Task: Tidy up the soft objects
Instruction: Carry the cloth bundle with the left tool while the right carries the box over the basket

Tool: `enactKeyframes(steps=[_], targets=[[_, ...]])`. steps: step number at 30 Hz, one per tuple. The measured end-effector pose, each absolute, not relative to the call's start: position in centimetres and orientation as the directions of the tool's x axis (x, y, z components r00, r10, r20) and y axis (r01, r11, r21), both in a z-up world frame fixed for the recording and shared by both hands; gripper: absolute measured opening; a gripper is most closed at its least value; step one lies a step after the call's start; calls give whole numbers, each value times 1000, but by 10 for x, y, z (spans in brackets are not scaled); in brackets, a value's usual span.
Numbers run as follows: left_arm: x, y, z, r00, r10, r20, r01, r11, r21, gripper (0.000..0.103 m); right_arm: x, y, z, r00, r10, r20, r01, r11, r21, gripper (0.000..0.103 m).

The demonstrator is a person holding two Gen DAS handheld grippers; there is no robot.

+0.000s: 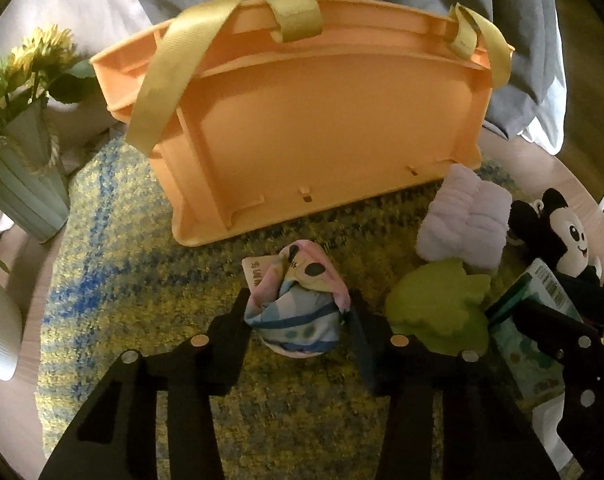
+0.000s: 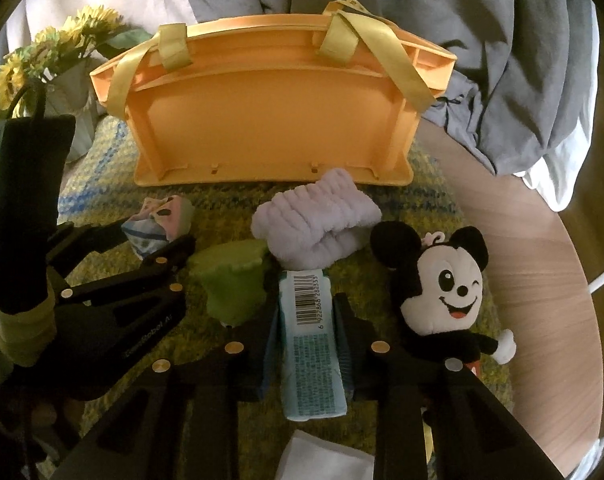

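Note:
My left gripper [image 1: 298, 316] is shut on a rolled pastel cloth bundle [image 1: 298, 300] that rests on the yellow-blue rug [image 1: 114, 260]. The right wrist view shows that gripper [image 2: 154, 240] from the side with the bundle [image 2: 162, 220] between its fingers. My right gripper [image 2: 308, 320] is shut on a pale blue tissue pack [image 2: 308, 344] with a barcode. An orange basket [image 1: 322, 120] with yellow straps stands behind. A lilac fluffy cloth [image 2: 318, 220], a green soft piece [image 2: 234, 284] and a black-and-white mouse plush [image 2: 446, 292] lie on the rug.
A pale green vase [image 1: 22, 180] of yellow flowers stands at the left by the basket. Grey and white bedding [image 2: 502, 60] hangs behind. The rug lies on a round wooden surface [image 2: 542, 280]. A white sheet [image 2: 326, 456] lies near the bottom edge.

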State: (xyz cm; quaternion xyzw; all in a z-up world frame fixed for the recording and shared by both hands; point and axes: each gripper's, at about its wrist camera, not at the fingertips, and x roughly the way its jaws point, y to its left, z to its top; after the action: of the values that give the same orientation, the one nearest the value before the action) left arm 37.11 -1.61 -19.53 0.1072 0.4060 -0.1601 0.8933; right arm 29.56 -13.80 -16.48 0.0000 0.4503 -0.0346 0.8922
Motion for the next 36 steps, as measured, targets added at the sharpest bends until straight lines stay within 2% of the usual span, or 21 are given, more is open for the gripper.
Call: enactKeyframes(steps=[19,36], targets=[[331,5,-137,719,-153,-678,272,960,72,42,279,-143,-131,677,21,-736,-15,1000,15,26],[296,5,-72,809,-161,-566,210,977,22,42,255,-157,-75,798,60,-600,-55,998,26,26]])
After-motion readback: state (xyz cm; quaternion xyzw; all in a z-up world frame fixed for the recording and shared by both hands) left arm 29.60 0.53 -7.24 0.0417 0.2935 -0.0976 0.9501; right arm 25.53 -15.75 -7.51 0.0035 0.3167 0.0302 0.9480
